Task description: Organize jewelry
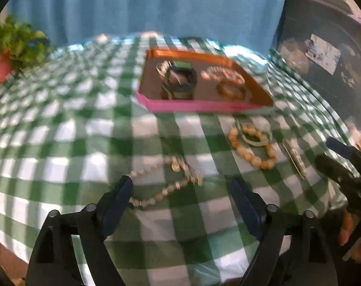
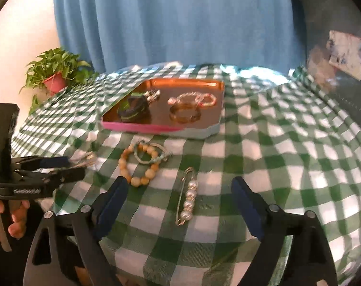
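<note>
An orange tray with a pink rim [image 1: 192, 106] [image 2: 142, 126] sits at the back of the checked table. It holds a dark band [image 1: 180, 81], an amber bracelet [image 1: 232, 88] and a pink bead bracelet [image 1: 223, 72]. My left gripper [image 1: 181, 188] is open over a pale bead necklace [image 1: 166, 181] that lies on the cloth between its fingers. My right gripper [image 2: 179, 183] is open too, with a pearl safety-pin brooch [image 2: 187, 197] flat on the cloth between its fingers. An orange bead bracelet [image 2: 137, 164] with a teal cord bracelet [image 2: 151, 155] across it lies in front of the tray.
A potted plant [image 2: 54, 71] stands at the table's far left corner. A blue curtain [image 2: 180, 23] hangs behind the table. Dark furniture [image 1: 323, 47] is at the right. A person's hand [image 2: 15, 214] holds the left gripper's handle.
</note>
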Motion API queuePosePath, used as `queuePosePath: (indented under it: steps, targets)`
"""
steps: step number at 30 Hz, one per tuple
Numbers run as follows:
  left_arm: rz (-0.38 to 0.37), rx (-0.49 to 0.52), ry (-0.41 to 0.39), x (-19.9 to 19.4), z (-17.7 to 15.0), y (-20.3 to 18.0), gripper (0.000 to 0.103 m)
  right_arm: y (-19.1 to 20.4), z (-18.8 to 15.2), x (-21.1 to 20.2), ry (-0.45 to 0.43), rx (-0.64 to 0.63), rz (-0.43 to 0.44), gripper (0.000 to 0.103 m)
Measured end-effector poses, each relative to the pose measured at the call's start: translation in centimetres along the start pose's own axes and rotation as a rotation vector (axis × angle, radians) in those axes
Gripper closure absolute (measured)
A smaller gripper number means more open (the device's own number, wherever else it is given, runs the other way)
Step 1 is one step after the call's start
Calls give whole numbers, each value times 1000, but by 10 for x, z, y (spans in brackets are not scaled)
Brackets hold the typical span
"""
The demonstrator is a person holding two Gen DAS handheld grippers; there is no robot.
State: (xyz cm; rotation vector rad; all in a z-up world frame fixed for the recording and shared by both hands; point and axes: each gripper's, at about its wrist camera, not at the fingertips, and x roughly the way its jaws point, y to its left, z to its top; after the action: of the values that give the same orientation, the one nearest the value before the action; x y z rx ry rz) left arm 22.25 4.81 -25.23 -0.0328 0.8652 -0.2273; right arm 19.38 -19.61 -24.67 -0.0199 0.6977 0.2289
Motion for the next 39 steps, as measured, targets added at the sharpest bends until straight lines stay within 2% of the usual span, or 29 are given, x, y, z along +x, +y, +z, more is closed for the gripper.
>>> queuePosePath:
  steps: [3, 4, 7, 11, 12, 15, 16, 17, 19, 21, 22, 23, 24, 25, 26, 28, 29, 30, 32, 35, 39]
  targets:
    - [28, -17, -20, -5, 5, 5, 10, -3, 3, -3, -19, 30, 16, 3]
    - [11, -37, -20, -6, 5, 8, 6, -4, 3, -2, -18, 40, 18, 3]
    - [-48, -52, -14, -8, 6, 16, 5, -4, 1, -1, -41, 23, -10, 3]
    - [13, 1, -78, -16, 1, 19, 5, 4, -2, -11, -108, -59, -15, 3]
    - [23, 7, -69, -13, 1, 21, 5, 6, -2, -11, -104, -70, -17, 3]
    - [-41, 37, -7, 3, 0, 22, 6, 9, -4, -4, -31, -76, -4, 3]
    - [-49, 40, 11, 7, 0, 22, 9, 8, -4, 1, 0, -62, 8, 3]
    - [-54, 50, 33, 13, 1, 20, 16, 6, -5, 3, 11, -49, 28, 8]
    - [-33, 70, 52, 22, 2, 18, 20, 3, -6, 7, 27, -31, 43, 22]
    - [-13, 94, 54, 25, 4, 14, 24, 0, -7, 12, 42, -19, 48, 45]
    - [5, 114, 52, 26, 4, 11, 34, -2, -7, 15, 57, -12, 51, 49]
    - [22, 127, 44, 26, 4, 9, 52, -3, -8, 19, 72, -10, 54, 57]
    - [15, 125, 36, 25, 4, 9, 65, -3, -9, 24, 93, -11, 52, 59]
    - [4, 120, 36, 24, 5, 9, 91, -3, -11, 29, 120, -15, 49, 59]
    - [-12, 119, 40, 24, 5, 9, 96, -3, -12, 34, 140, -19, 46, 59]
    - [-11, 123, 39, 24, 4, 8, 97, 2, -14, 35, 143, -57, 23, 60]
    - [-13, 129, 41, 23, 4, 7, 97, 4, -15, 35, 141, -68, 13, 66]
    - [-22, 130, 45, 22, 3, 6, 97, 4, -15, 34, 139, -74, -11, 83]
    - [-26, 132, 46, 21, 2, 4, 97, -2, -15, 33, 137, -38, 7, 93]
    - [-39, 132, 40, 20, 1, 6, 97, -6, -14, 33, 134, -22, 16, 93]
    - [-59, 76, 12, 19, -4, 12, 95, 1, -15, 34, 120, -52, -29, 93]
